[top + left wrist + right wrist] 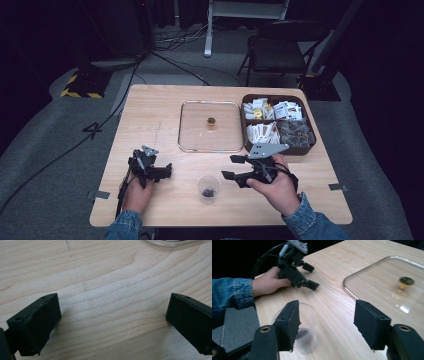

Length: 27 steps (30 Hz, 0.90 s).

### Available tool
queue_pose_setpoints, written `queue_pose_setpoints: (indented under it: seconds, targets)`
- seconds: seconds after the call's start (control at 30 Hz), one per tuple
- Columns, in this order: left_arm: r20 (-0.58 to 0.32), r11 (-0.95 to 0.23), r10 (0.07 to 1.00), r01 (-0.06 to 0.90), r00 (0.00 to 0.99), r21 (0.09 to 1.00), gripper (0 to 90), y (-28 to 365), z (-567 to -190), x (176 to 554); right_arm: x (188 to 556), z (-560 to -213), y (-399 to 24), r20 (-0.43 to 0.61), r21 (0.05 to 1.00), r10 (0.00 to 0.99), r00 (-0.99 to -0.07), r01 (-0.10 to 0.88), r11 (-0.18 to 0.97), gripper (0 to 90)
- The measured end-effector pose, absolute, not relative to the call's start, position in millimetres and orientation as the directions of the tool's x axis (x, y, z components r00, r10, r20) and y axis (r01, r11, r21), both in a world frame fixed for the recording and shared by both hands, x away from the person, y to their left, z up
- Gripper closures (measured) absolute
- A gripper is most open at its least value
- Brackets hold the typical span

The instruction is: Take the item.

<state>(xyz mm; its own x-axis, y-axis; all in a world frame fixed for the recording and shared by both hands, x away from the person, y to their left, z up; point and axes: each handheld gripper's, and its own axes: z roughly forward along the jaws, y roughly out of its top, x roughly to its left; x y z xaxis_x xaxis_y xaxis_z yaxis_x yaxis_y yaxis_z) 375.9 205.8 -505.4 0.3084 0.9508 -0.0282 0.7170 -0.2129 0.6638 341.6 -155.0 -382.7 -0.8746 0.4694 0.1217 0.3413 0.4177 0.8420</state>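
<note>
Between both open hand-held grippers, plastic cup

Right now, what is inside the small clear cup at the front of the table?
The clear cup holds a small dark clump at its bottom, seen through its wall; what it is cannot be told. The right gripper's near jaw covers part of the cup.

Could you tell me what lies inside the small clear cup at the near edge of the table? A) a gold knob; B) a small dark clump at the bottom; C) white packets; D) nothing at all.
B: the clear cup holds a small dark clump at its bottom, seen in the high view and again behind the right tongs in the right gripper view; what the clump is cannot be made out.
</note>
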Motion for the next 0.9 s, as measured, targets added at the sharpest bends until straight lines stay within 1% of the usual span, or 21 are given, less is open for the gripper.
queue_pose_setpoints:
  seconds: [0.13,0.33,0.5,0.63,0.7,0.73,0.9]
  targets:
    - [-0.026,-0.216,0.95,0.716,0.311,0.664,0.1,206,-505,376,346,-380,-175,0.102,0.847,0.496,-0.862,0.337,0.411,32.3]
    - [-0.027,-0.215,0.95,0.717,0.31,0.663,0.1,206,-505,376,354,-381,-206,0.109,0.849,0.539,-0.835,0.36,0.386,28.0]
    - [-0.026,-0.214,0.951,0.716,0.309,0.664,0.1,206,-505,376,358,-385,-228,0.102,0.84,0.556,-0.825,0.37,0.396,24.8]
    - [-0.027,-0.21,0.952,0.718,0.303,0.663,0.1,206,-505,376,360,-392,-245,0.094,0.838,0.564,-0.82,0.371,0.4,23.9]
    - [-0.028,-0.21,0.952,0.718,0.304,0.664,0.1,206,-505,376,361,-397,-253,0.127,0.849,0.573,-0.81,0.387,0.359,24.2]
    - [-0.028,-0.209,0.952,0.718,0.303,0.664,0.1,206,-505,376,363,-400,-255,0.132,0.845,0.572,-0.809,0.394,0.362,23.1]
    - [-0.026,-0.211,0.952,0.718,0.304,0.663,0.1,206,-505,376,367,-412,-264,0.135,0.831,0.577,-0.805,0.409,0.376,23.4]
